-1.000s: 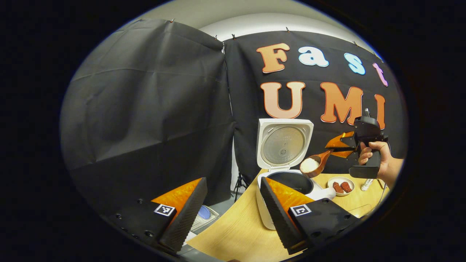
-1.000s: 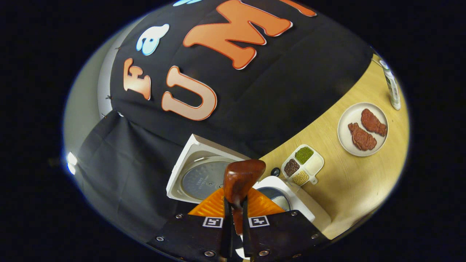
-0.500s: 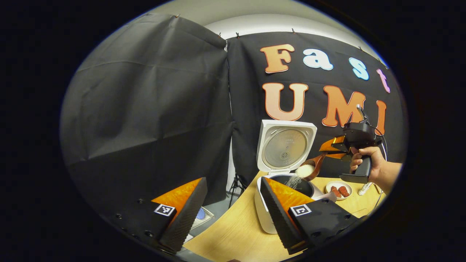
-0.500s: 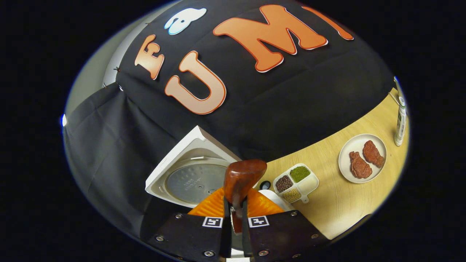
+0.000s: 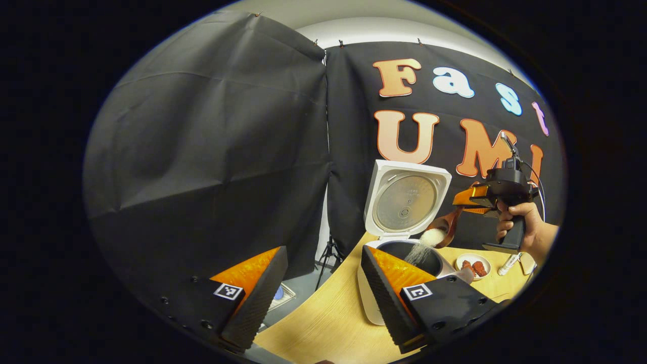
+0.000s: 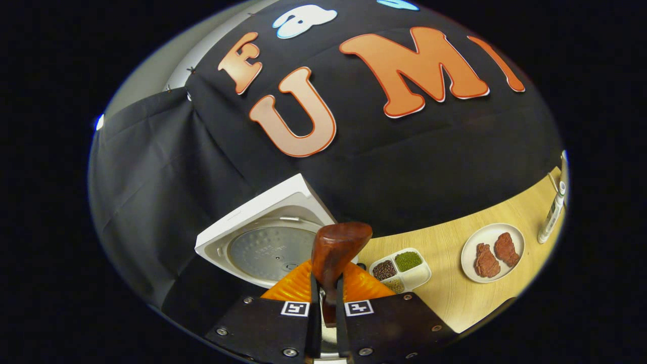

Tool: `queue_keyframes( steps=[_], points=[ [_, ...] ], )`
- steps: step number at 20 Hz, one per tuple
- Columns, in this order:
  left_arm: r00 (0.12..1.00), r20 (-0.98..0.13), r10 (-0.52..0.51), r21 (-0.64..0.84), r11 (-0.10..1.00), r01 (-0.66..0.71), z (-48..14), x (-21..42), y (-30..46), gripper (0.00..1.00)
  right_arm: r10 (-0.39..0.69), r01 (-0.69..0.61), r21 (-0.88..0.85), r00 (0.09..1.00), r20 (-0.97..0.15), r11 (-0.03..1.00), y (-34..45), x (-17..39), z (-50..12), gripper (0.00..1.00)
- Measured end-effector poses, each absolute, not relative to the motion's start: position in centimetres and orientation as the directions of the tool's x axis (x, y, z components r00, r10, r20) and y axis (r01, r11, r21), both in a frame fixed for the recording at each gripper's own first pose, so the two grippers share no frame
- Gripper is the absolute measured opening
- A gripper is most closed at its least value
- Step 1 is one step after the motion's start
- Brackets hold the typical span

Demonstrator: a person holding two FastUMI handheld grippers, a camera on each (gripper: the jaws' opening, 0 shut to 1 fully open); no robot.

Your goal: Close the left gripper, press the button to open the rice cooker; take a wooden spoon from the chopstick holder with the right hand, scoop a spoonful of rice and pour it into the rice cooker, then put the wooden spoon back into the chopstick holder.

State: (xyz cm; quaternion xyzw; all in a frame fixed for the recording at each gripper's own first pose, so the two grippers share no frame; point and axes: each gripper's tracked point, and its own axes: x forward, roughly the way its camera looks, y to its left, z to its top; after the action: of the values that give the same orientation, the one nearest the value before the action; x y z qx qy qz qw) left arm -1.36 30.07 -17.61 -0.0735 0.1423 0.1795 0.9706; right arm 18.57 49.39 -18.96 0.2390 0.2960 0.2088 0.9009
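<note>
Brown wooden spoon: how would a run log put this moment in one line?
brown wooden spoon: pouring rice | white rice cooker: open | right gripper: gripping | left gripper: open

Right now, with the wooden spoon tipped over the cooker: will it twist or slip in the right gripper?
The wooden spoon looks rigid; it probably won't flex. The right gripper pinches a thin handle far from the bowl, so it could pivot if bumped. Rice is spilling into the rice cooker, so the load is likely getting lighter, easing any twist.
</note>
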Motion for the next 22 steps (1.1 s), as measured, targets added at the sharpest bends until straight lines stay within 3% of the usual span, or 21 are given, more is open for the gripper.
queue_keyframes(
  steps=[7,22],
  points=[
    [0.894,-0.303,0.331,-0.082,0.925,-0.371,-17.7,-1.7,30.0,0.99,0.539,-0.303,0.515,0.739,-0.405,0.802,50.1,17.9,-17.3,0.11],
    [0.882,-0.331,0.336,-0.075,0.922,-0.379,-18.4,-2.0,29.9,1.0,0.583,-0.525,0.257,0.76,-0.288,0.812,52.2,16.5,-12.4,0.11]
  ],
)
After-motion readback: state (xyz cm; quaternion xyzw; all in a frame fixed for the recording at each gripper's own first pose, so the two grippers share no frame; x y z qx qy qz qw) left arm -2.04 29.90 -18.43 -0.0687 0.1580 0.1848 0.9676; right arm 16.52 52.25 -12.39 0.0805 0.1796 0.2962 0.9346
